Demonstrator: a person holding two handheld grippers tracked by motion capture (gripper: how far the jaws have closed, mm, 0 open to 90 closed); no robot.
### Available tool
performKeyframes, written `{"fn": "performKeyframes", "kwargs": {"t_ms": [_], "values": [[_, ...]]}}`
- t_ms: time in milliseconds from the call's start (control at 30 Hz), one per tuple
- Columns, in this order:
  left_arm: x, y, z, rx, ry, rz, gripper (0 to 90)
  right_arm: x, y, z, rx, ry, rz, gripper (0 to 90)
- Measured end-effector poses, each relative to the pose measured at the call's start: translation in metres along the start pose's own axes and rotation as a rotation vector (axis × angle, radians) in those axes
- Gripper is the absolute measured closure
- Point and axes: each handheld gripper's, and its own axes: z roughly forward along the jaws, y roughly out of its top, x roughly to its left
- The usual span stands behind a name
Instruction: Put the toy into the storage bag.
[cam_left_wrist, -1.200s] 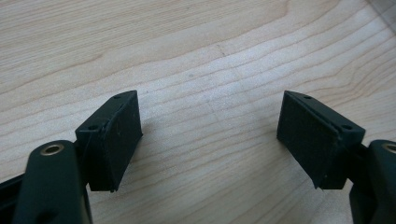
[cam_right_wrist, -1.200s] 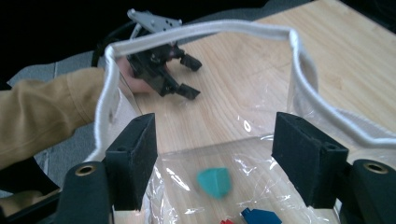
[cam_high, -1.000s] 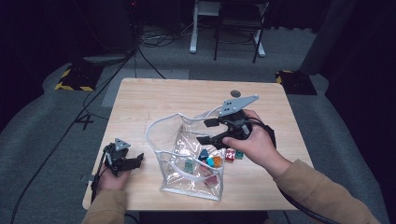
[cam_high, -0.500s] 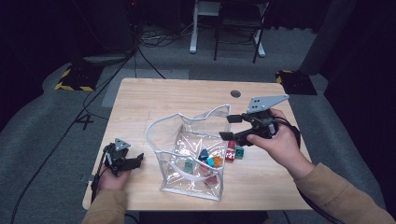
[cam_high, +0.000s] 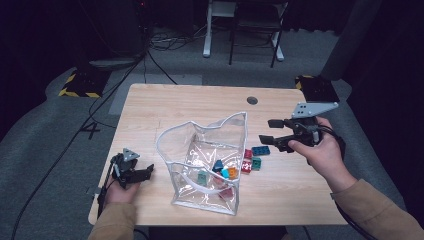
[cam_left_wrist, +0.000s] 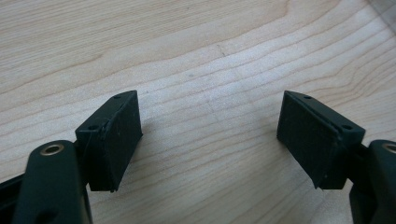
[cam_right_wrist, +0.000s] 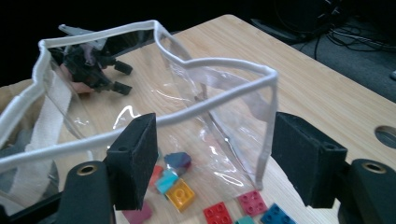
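Observation:
A clear plastic bag (cam_high: 205, 165) with a white rim stands open in the middle of the wooden table (cam_high: 190, 107). Several coloured bricks lie inside it, among them an orange one (cam_right_wrist: 180, 193). More lie just outside its right wall: a blue brick (cam_high: 260, 150), a red brick (cam_high: 247, 154) and a teal brick (cam_high: 256, 163). My right gripper (cam_high: 268, 131) hovers open to the right of the bag, jaws pointing at its rim (cam_right_wrist: 210, 63), nothing between them. My left gripper (cam_high: 146, 172) rests open near the table's front left, over bare wood (cam_left_wrist: 210, 70).
A round cable hole (cam_high: 252, 100) sits in the table's far right part. Bare wood lies along the far side and on the left. Beyond the table are floor cables (cam_high: 165, 45) and white furniture legs (cam_high: 207, 35). The left gripper (cam_right_wrist: 93, 65) shows through the bag.
My right gripper has drawn back to the right, from over the bag's right side to beyond the loose bricks. The left gripper and the bag have stayed put.

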Motion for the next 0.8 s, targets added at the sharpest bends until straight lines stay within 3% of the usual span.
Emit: {"fn": "performKeyframes", "kwargs": {"t_ms": [300,800], "values": [[0.000,0.000,0.000,-0.001,0.001,0.001,22.3,-0.018,-0.023,-0.001,0.004,-0.039,0.034,32.2],[0.000,0.000,0.000,-0.001,0.001,0.001,22.3,-0.030,-0.080,0.047,0.067,-0.023,0.078,32.4]]}}
